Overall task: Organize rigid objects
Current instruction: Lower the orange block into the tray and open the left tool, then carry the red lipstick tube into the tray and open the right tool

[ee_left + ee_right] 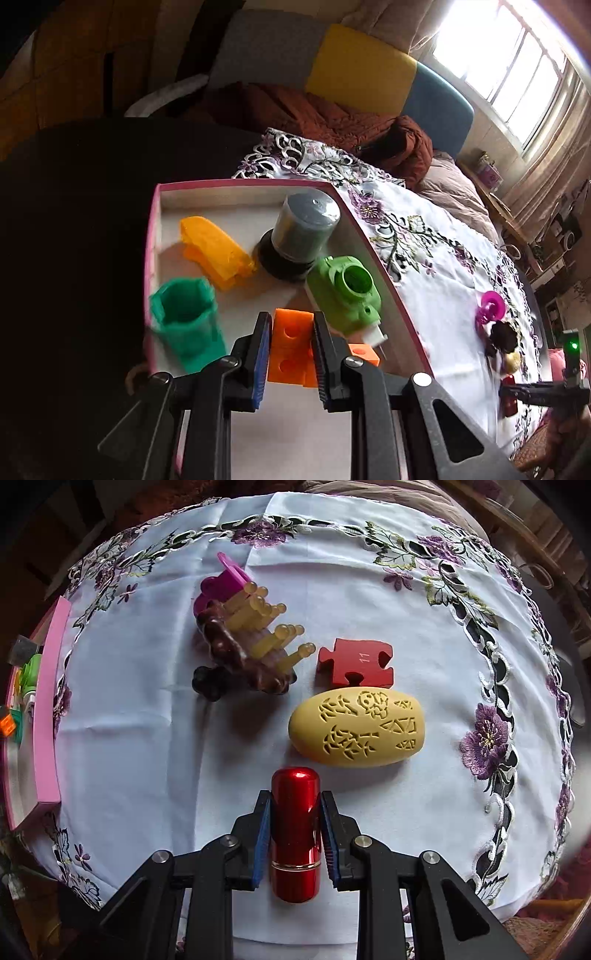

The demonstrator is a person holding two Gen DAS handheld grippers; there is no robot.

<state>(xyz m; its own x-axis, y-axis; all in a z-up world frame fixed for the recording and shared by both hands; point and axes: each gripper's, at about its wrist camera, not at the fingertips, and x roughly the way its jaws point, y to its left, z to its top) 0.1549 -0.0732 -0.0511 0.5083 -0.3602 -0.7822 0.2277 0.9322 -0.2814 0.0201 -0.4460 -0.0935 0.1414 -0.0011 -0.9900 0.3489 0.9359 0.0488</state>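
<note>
My left gripper [288, 328] is shut on an orange block [290, 345] with round holes, held over the pink-rimmed box [373, 243]. Inside the box lie a yellow piece [214, 251], a grey cylinder on a black base [303, 229], a green camera-shaped toy [347, 291] and a teal cup [186, 317]. My right gripper [294, 805] points down at the tablecloth, shut on a shiny red cylinder [295, 830]. Beyond it lie a carved yellow oval [356, 731], a red puzzle piece [356, 662], a dark brown comb with yellow pegs [251, 642] and a magenta piece [225, 585].
A white tablecloth with purple flower embroidery [487, 738] covers the round table. The pink box [46, 709] stands at the table's left edge in the right wrist view. Behind the table are a brown jacket [332, 114], coloured cushions [362, 70] and a bright window [509, 55].
</note>
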